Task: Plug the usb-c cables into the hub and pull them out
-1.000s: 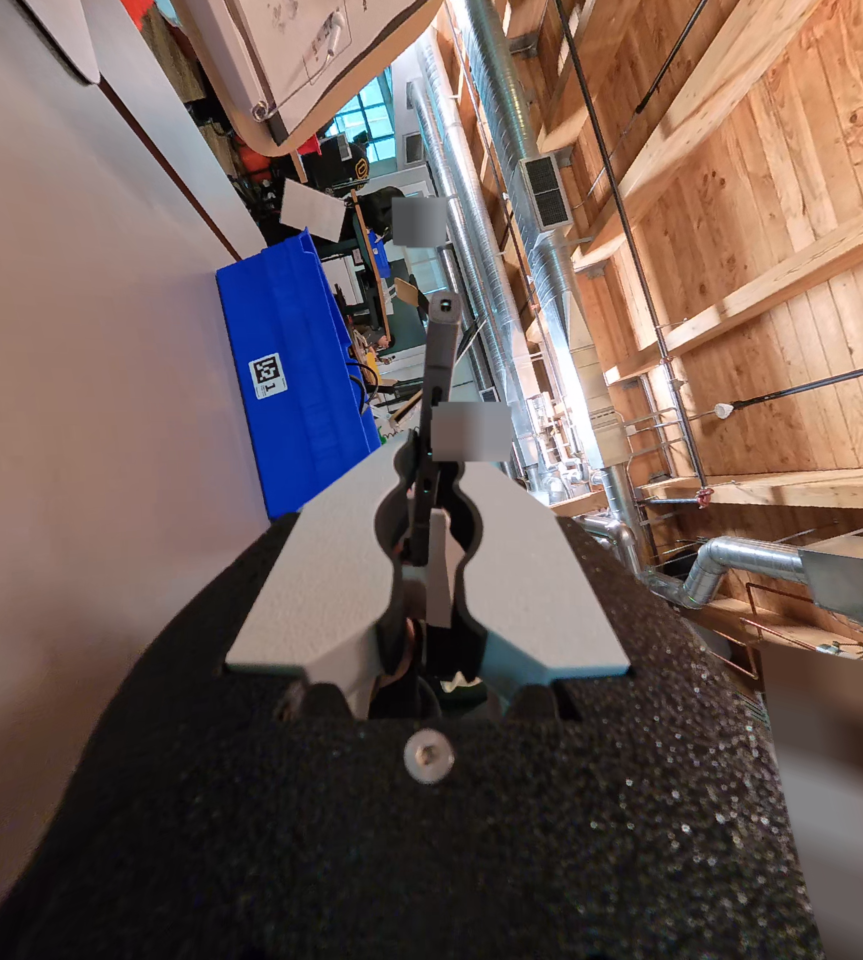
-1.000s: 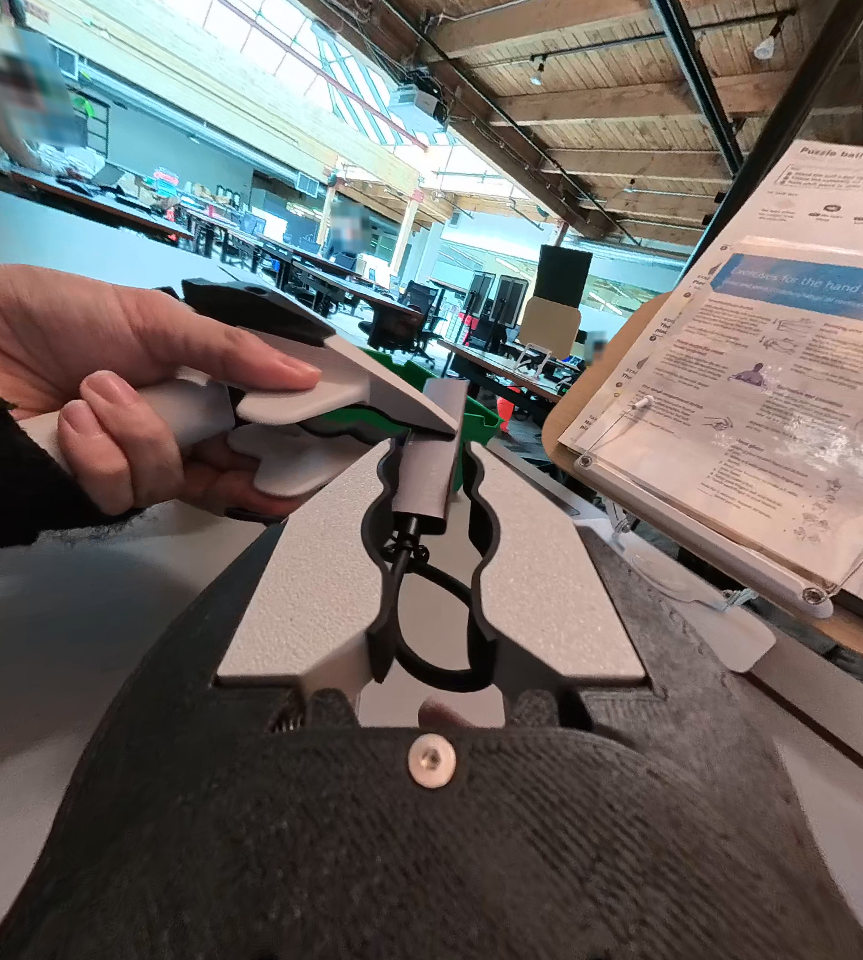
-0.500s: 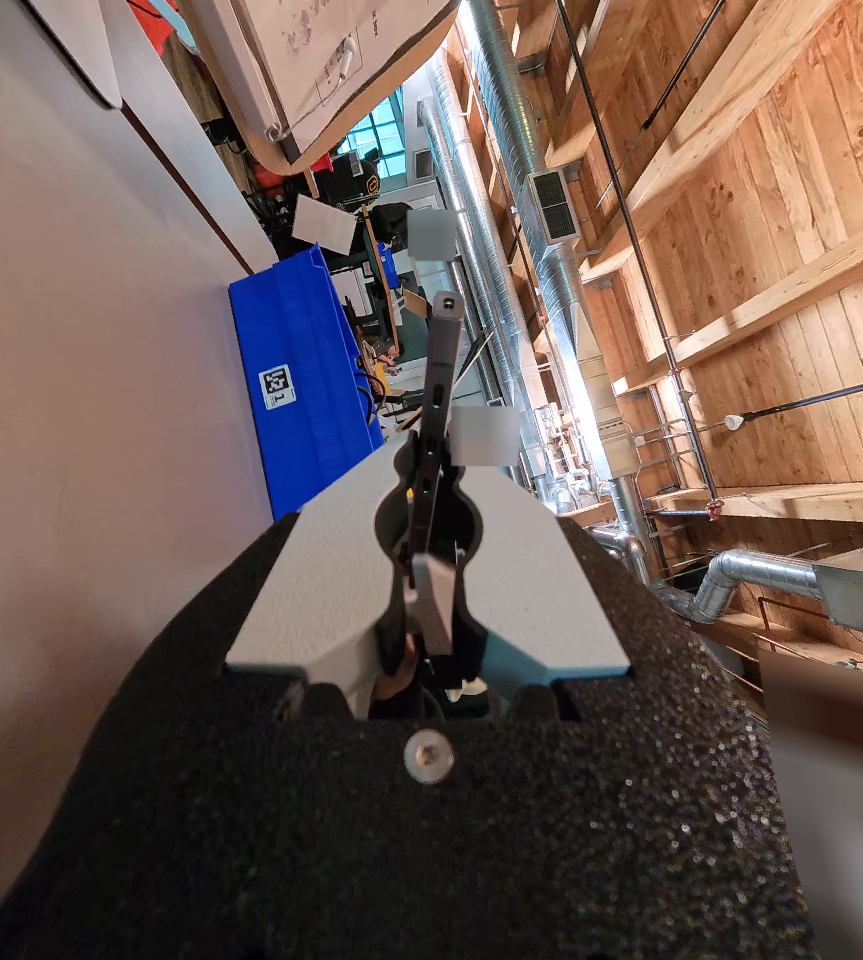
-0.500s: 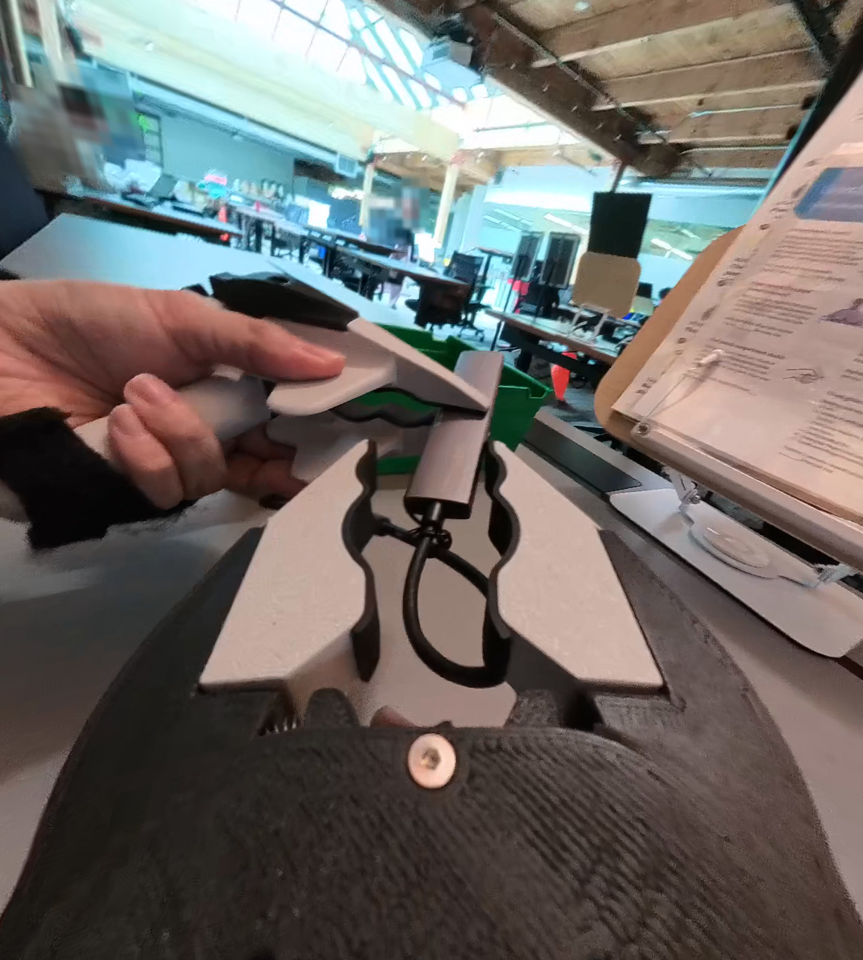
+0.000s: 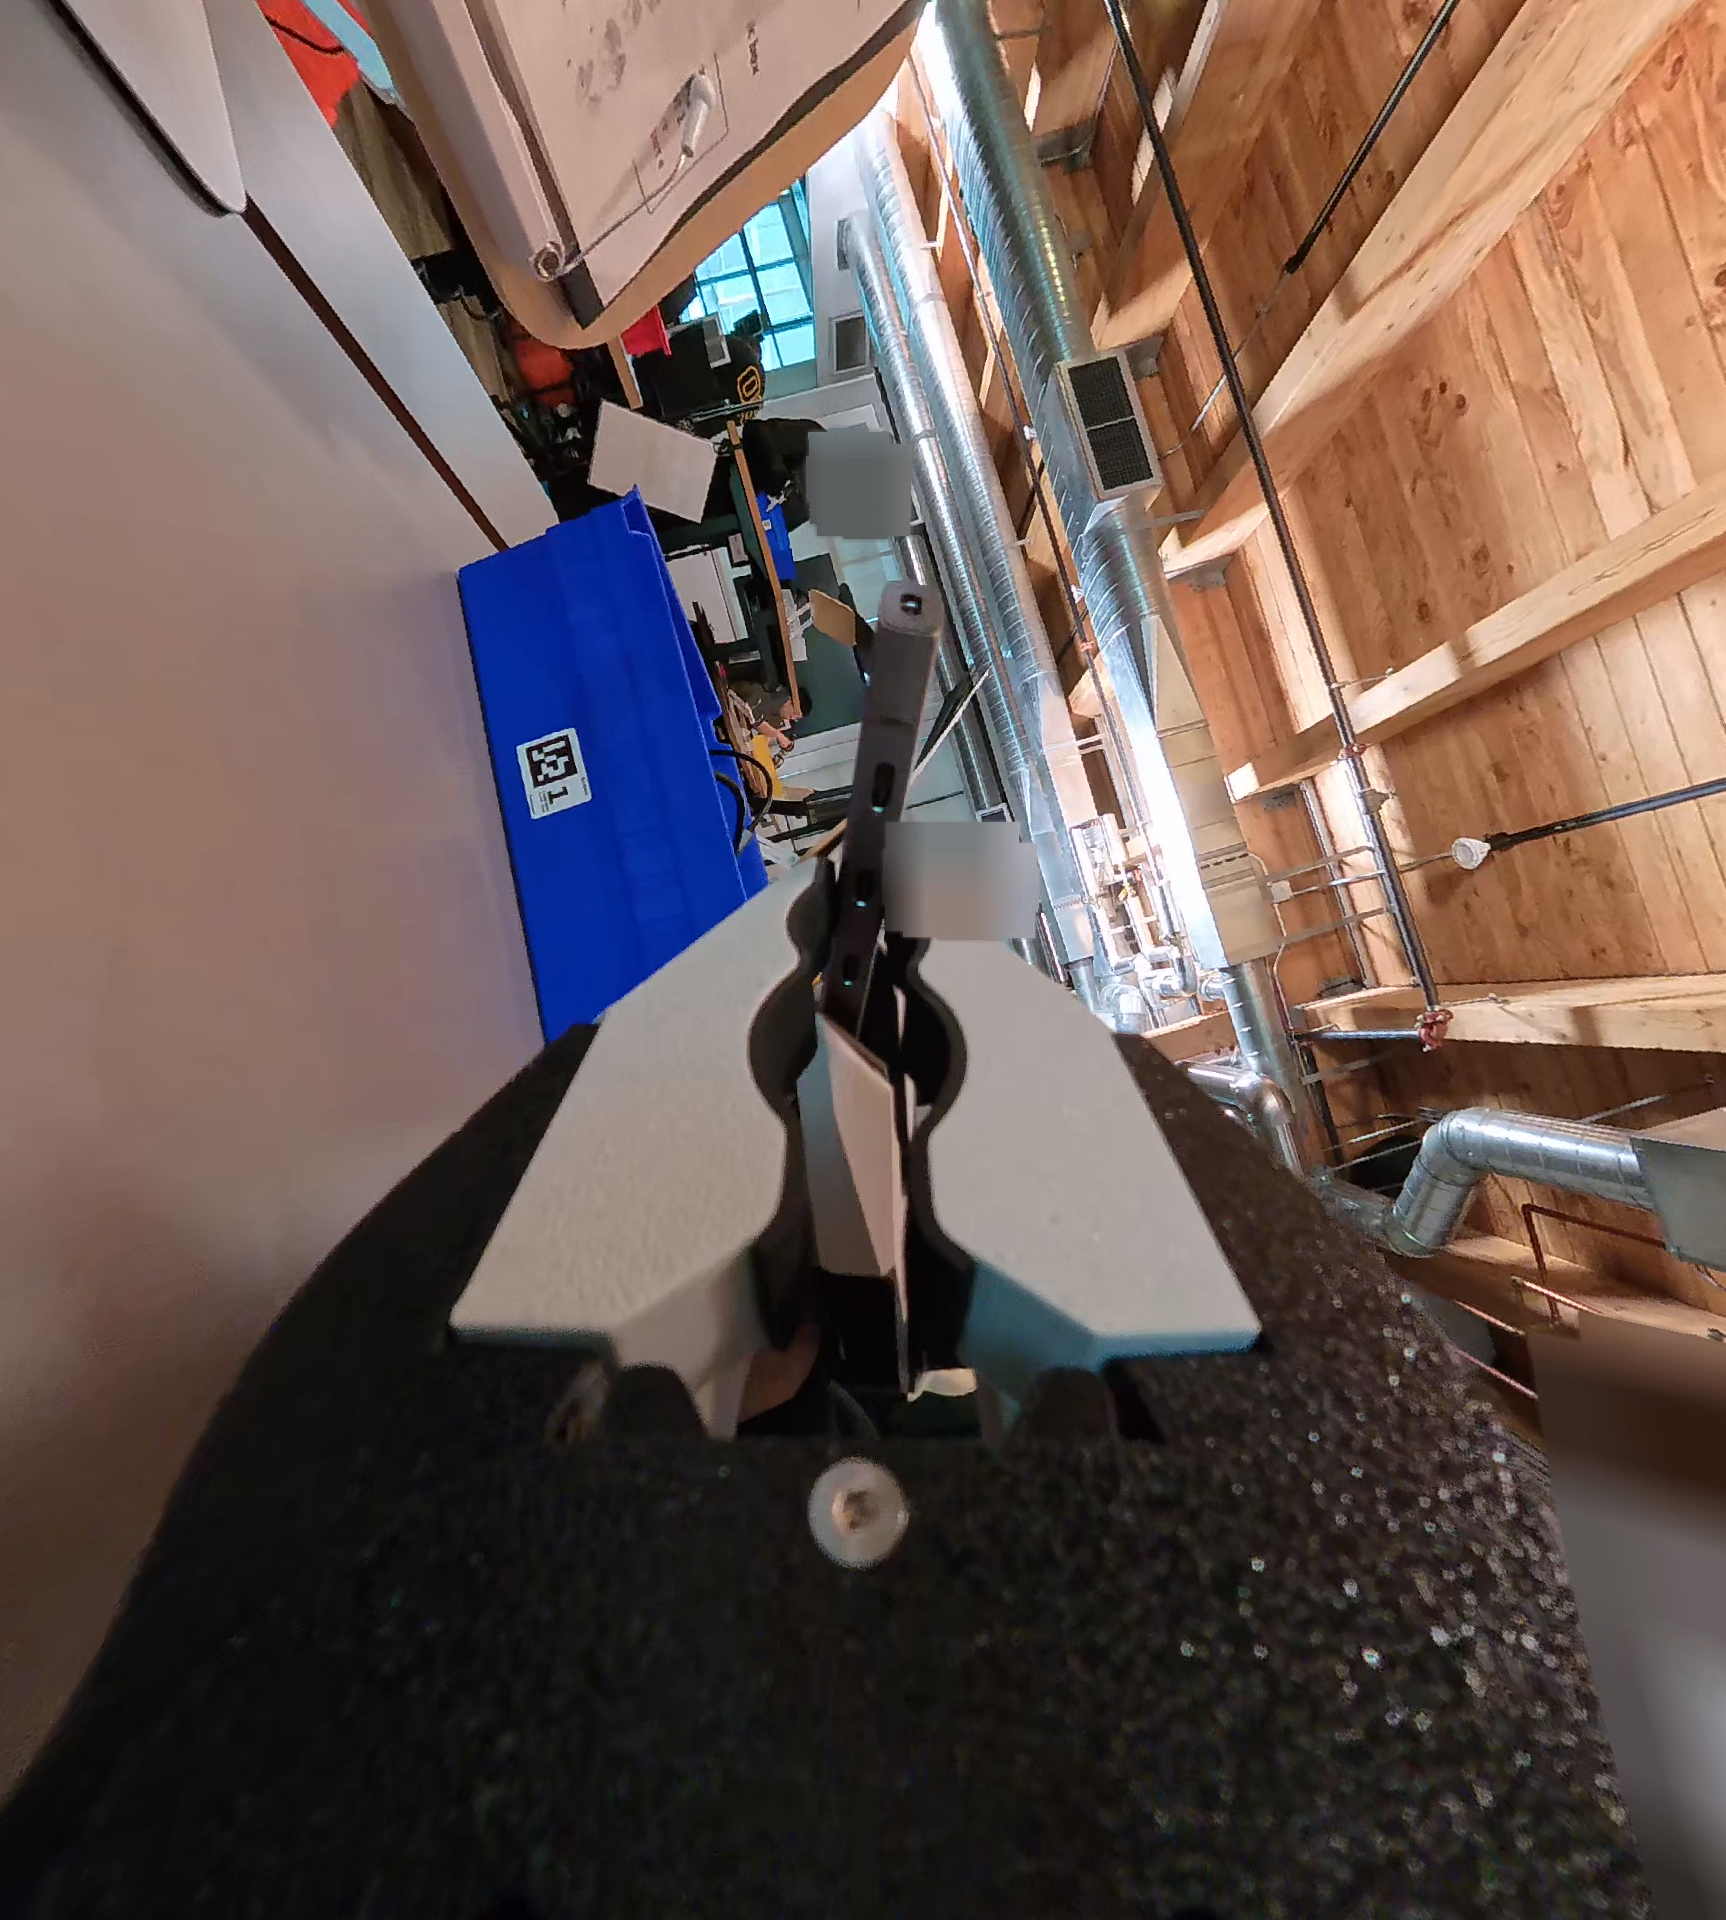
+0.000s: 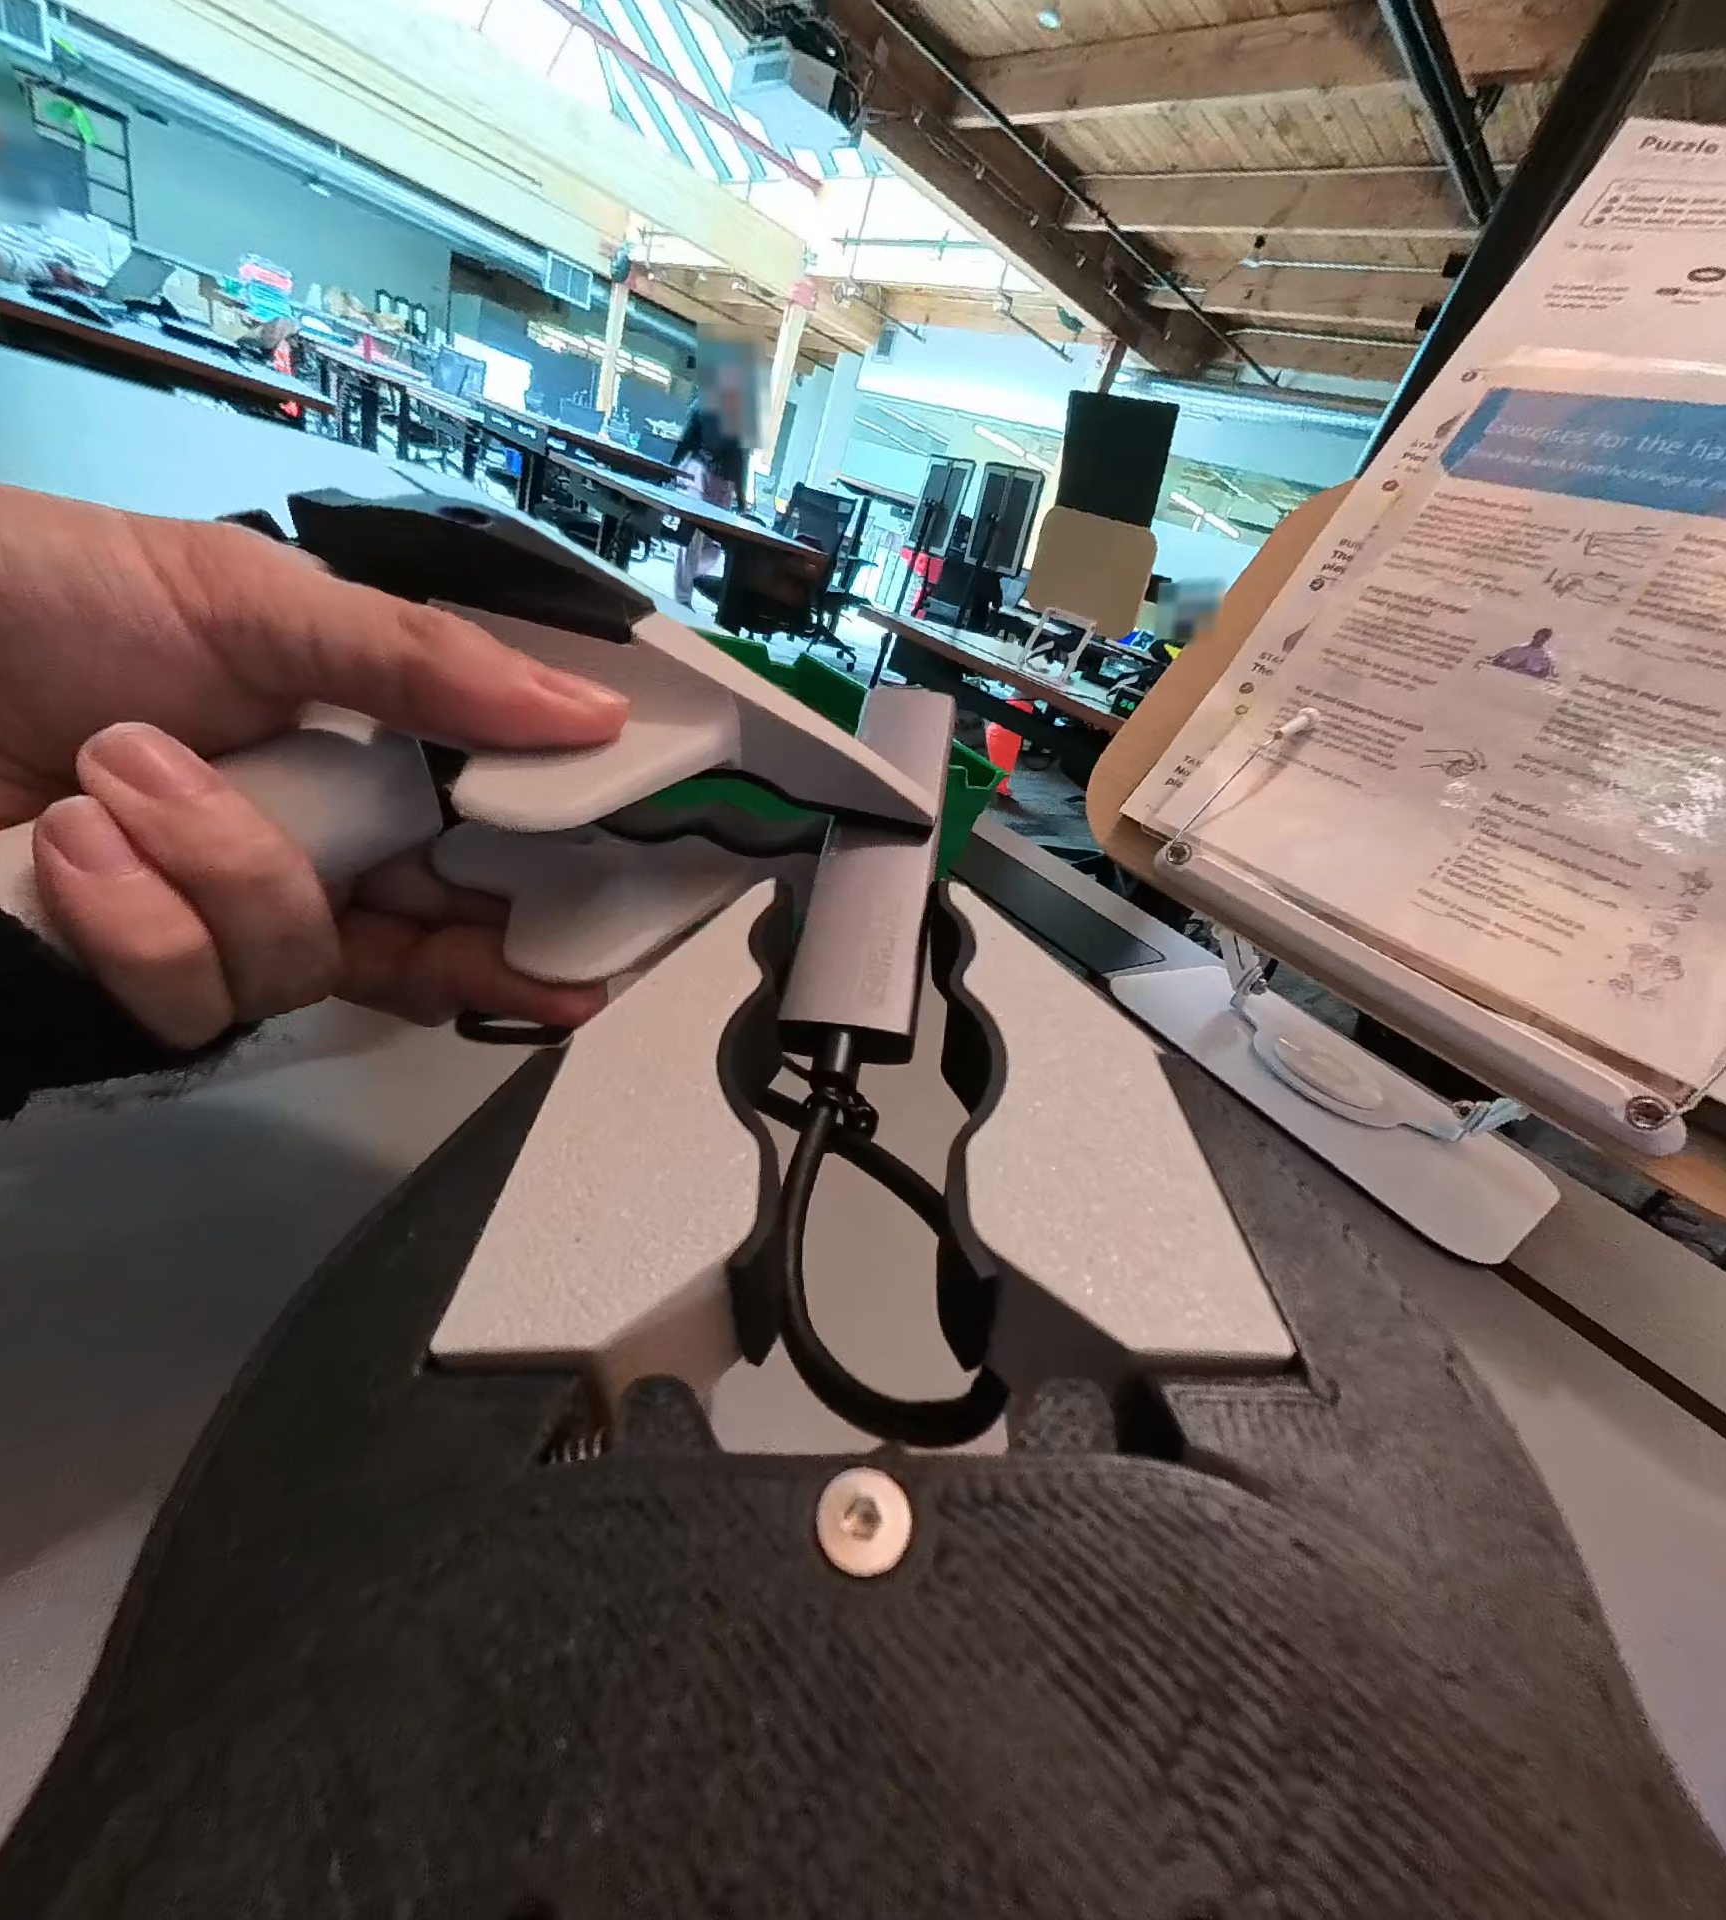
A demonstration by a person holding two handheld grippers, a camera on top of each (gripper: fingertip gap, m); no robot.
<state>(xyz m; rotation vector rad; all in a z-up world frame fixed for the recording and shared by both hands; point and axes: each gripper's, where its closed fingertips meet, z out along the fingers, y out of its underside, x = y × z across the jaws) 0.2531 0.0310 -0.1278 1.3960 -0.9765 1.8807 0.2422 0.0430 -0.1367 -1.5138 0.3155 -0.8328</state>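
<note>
Mostly set-up so far: no usb-c cable plugged in yet, none in sight to plug.

- Pale bench [image 6: 59, 1299] across 6 to 9 o'clock of the right wrist view; paper stand [image 6: 1565, 727] at 2 o'clock, green bin [image 6: 797, 675] behind the grippers near 12. Blue bin [image 5: 610, 790] on the bench at 10 o'clock in the left wrist view.
- Hand [image 6: 163, 748] at 9 o'clock, squeezing the left gripper [image 6: 900, 826]; clamped tight on the far end of the hub [image 6: 854, 966].
- Hub lifted off the bench, near centre, lying in the narrow gap of the right gripper [image 6: 857, 904]. Fingers close on both sides; real contact not clear, cannot tell whether gripping.
- Hub's own black cable [image 6: 911, 1421] looping back toward 6 o'clock.
- Side ports looking empty in the left wrist view.

Step in hand, by judgement: steadying the hub. Next: free the right gripper, fetch a plug, line up square with a port, push straight.
</note>
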